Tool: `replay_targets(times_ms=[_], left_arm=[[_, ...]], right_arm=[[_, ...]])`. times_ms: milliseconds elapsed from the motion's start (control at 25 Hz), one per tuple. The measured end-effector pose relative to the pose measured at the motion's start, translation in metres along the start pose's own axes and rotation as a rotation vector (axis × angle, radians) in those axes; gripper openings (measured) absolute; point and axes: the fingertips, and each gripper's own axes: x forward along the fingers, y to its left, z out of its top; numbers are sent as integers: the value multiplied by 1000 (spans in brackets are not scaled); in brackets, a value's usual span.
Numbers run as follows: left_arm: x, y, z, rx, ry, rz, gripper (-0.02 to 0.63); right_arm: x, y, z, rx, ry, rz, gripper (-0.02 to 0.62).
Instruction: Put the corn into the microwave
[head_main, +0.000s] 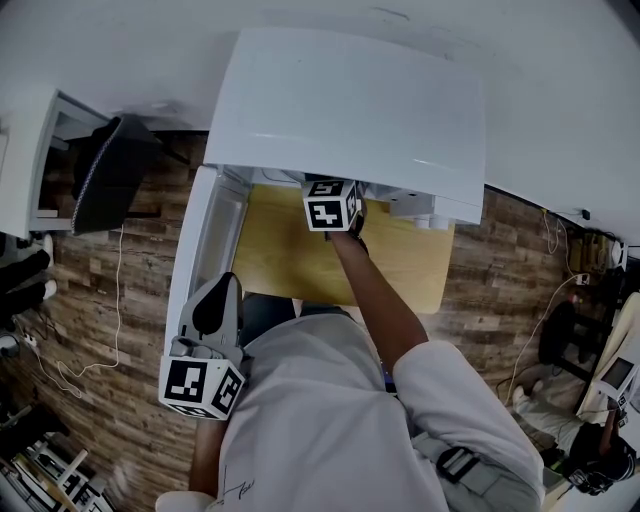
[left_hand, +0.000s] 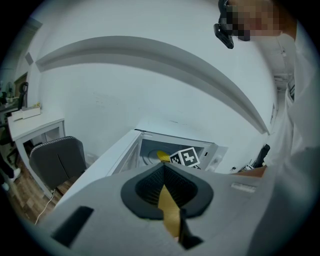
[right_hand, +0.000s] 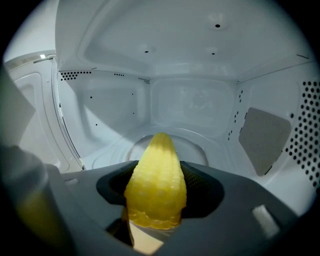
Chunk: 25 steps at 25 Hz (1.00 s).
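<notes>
Right gripper view looks straight into the open microwave (right_hand: 190, 95), its white cavity filling the frame, with the round turntable (right_hand: 205, 147) on the cavity floor just beyond 12 o'clock of the tongs. The right tongs (right_hand: 157, 195) are clamped on the corn (right_hand: 156, 180), a yellow cob held between the 2 jaws with its tapered tip pointing into the cavity, above the front edge of the turntable; I cannot tell whether it touches anything below. In the head view the right tongs (head_main: 333, 206) sit at the mouth of the microwave (head_main: 350, 110), at 12 o'clock from the person, above the wooden table (head_main: 410, 265), and the microwave door (head_main: 200, 250) swings out toward 9 o'clock. The left tongs (head_main: 222, 300) hang at 8 o'clock, well apart from the microwave, low beside the person's body. In the left gripper view the left tongs (left_hand: 167, 197) have their jaws drawn together with nothing between them, and point toward the open microwave (left_hand: 150, 142), where the corn (left_hand: 162, 156) shows as a yellow sliver. A dark chair (head_main: 105, 175) stands at 10 o'clock.
</notes>
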Motion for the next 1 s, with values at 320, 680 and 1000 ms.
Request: replay_targets(times_ms=[320,680,1000], left_arm=[[-3,5,-3,-12,-3,-1,-6],[-7,7,-4,-27,-13,-5,-6],[-11,6,-2,-30,-27,-8,-6]], right_arm=[[2,1,-3,-33,27,-17,264],[3,6,-4,-8,46,-2,276],[-2,6,-6,11,41,6,293]])
